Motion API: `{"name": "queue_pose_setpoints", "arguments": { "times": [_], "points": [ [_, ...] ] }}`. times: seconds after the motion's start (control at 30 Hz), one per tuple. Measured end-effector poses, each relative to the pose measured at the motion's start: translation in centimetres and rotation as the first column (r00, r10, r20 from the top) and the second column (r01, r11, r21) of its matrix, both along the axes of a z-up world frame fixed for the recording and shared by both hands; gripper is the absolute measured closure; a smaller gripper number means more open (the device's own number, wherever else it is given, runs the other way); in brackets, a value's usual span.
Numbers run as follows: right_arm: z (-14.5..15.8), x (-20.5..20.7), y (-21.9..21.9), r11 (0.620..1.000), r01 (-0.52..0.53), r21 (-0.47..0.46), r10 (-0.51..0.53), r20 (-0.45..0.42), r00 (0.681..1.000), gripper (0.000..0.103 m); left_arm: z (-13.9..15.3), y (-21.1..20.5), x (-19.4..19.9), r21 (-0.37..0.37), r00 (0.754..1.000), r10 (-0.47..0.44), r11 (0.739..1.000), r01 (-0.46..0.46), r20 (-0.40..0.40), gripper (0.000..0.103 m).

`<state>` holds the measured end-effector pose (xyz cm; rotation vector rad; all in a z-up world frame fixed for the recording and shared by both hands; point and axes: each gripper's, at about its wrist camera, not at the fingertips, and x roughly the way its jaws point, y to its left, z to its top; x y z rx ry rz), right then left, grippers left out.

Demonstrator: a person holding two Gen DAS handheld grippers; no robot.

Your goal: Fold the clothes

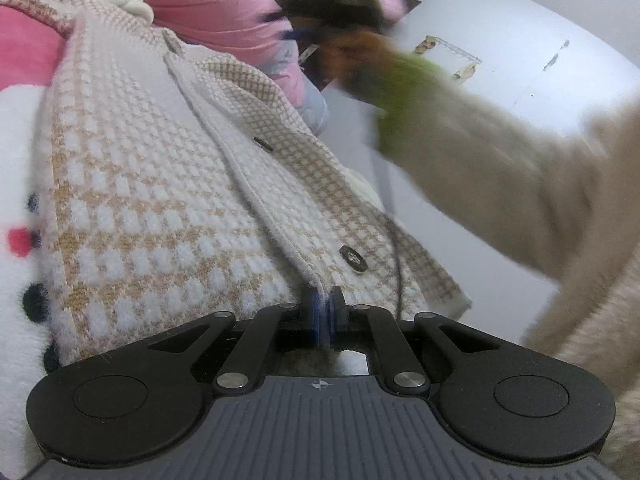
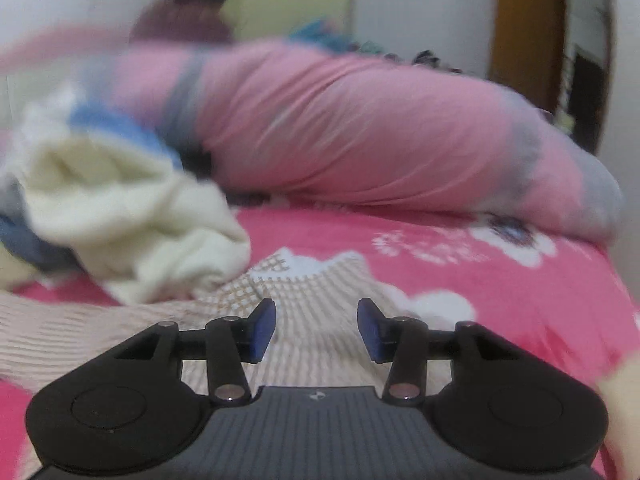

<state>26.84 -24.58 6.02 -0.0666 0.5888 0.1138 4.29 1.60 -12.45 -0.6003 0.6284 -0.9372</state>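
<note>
Left gripper (image 1: 323, 312) clenched on near placket edge of checked cardigan (image 1: 160, 184), spread on pink bed (image 2: 520, 300); right gripper (image 2: 316, 330) released above it. Judged mid-fold; next needs second edge grip

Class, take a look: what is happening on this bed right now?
A person is folding clothes using two handheld tools. The left tool is shut on the front edge of a beige-and-white checked cardigan, just below a dark button. The right tool hangs open above the same cardigan, gripping nothing. A cream garment and a pink bolster lie behind on the pink bedspread.
</note>
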Motion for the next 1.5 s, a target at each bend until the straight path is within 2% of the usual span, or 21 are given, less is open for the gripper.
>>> {"name": "queue_pose_setpoints", "arguments": {
  "times": [0.07, 0.2, 0.33, 0.4, 0.53, 0.6, 0.67, 0.77, 0.9, 0.97, 1.0, 1.07, 1.1, 1.13, 1.17, 1.2, 1.27, 1.37, 1.43, 1.5],
  "points": [
    [2.3, -5.5, -3.3, 0.998, 0.042, 0.048, -0.042, 0.011, 0.999, 0.055, 0.1, 0.4, -0.2, -0.011, 0.999, 0.001, 1.000, -0.002, -0.032, 0.097],
    [2.0, -15.1, -8.5, 0.982, 0.169, 0.088, -0.168, -0.017, 0.986, 0.054, 0.5, 0.9, -0.2, -0.016, 0.995, 0.026, 1.000, -0.027, -0.098, 0.098],
    [1.5, -24.6, -13.7, 0.948, 0.293, 0.127, -0.289, -0.052, 0.956, 0.052, 1.1, 1.0, -0.4, 0.007, 0.988, 0.044, 0.999, -0.044, -0.150, 0.098],
    [-0.4, -26.9, -15.6, 0.918, 0.344, 0.198, -0.329, -0.106, 0.938, 0.052, 1.5, 1.0, -0.3, 0.030, 0.983, 0.057, 0.998, -0.053, -0.173, 0.098],
    [-2.7, -27.3, -17.8, 0.876, 0.388, 0.287, -0.365, -0.133, 0.922, 0.052, 2.5, 1.2, -0.3, 0.084, 0.975, 0.100, 0.993, -0.085, -0.198, 0.097],
    [-3.9, -27.5, -18.9, 0.851, 0.409, 0.330, -0.382, -0.147, 0.913, 0.052, 3.3, 1.5, -0.6, 0.112, 0.972, 0.142, 0.986, -0.123, -0.188, 0.093],
    [-5.1, -27.6, -20.0, 0.823, 0.429, 0.371, -0.397, -0.163, 0.903, 0.052, 4.5, 2.1, -1.2, 0.141, 0.967, 0.197, 0.974, -0.175, -0.162, 0.085],
    [-6.8, -27.9, -21.6, 0.778, 0.458, 0.431, -0.419, -0.188, 0.889, 0.050, 6.4, 2.9, -1.9, 0.187, 0.959, 0.265, 0.952, -0.243, -0.101, 0.082],
    [-9.2, -28.3, -23.8, 0.708, 0.492, 0.506, -0.444, -0.223, 0.868, 0.014, 8.6, 1.2, -1.3, 0.247, 0.967, 0.254, 0.938, -0.243, -0.011, 0.081],
    [-10.4, -28.4, -24.8, 0.673, 0.503, 0.543, -0.447, -0.243, 0.861, 0.011, 9.2, -0.6, -0.7, 0.273, 0.977, 0.212, 0.939, -0.212, 0.029, 0.078],
    [-11.0, -27.9, -24.9, 0.665, 0.482, 0.570, -0.410, -0.260, 0.874, 0.012, 9.4, -1.8, -0.2, 0.293, 0.981, 0.189, 0.936, -0.195, 0.050, 0.074],
    [-12.2, -26.8, -25.0, 0.651, 0.444, 0.616, -0.340, -0.286, 0.896, 0.024, 9.4, -4.0, 0.5, 0.339, 0.984, 0.154, 0.924, -0.175, 0.086, 0.072],
    [-12.2, -26.5, -24.7, 0.668, 0.440, 0.601, -0.342, -0.277, 0.898, 0.038, 9.4, -5.1, 1.0, 0.361, 0.985, 0.139, 0.918, -0.167, 0.102, 0.072],
    [-12.1, -26.1, -24.3, 0.684, 0.436, 0.585, -0.343, -0.268, 0.900, 0.056, 9.2, -6.2, 1.6, 0.378, 0.985, 0.126, 0.912, -0.161, 0.115, 0.072],
    [-12.0, -25.8, -24.1, 0.697, 0.430, 0.574, -0.344, -0.258, 0.903, 0.063, 9.0, -7.0, 2.1, 0.391, 0.985, 0.120, 0.907, -0.158, 0.120, 0.072],
    [-11.5, -25.6, -24.3, 0.690, 0.416, 0.592, -0.341, -0.241, 0.909, 0.074, 8.6, -7.4, 2.6, 0.403, 0.986, 0.122, 0.902, -0.156, 0.110, 0.072],
    [-9.9, -25.2, -25.2, 0.674, 0.378, 0.634, -0.337, -0.192, 0.922, 0.079, 7.6, -8.1, 3.6, 0.428, 0.988, 0.128, 0.891, -0.151, 0.081, 0.072],
    [-5.7, -23.2, -27.6, 0.664, 0.279, 0.693, -0.325, -0.069, 0.943, 0.083, 6.5, -8.4, 4.5, 0.450, 0.991, 0.127, 0.883, -0.136, 0.052, 0.072],
    [-2.3, -20.8, -29.9, 0.659, 0.233, 0.716, -0.332, -0.001, 0.943, 0.086, 6.3, -8.2, 4.7, 0.450, 0.992, 0.117, 0.884, -0.128, 0.053, 0.072],
    [0.9, -18.0, -32.2, 0.677, 0.217, 0.703, -0.365, 0.064, 0.929, 0.087, 6.3, -8.3, 4.7, 0.452, 0.992, 0.109, 0.883, -0.125, 0.061, 0.072]
  ]
}}
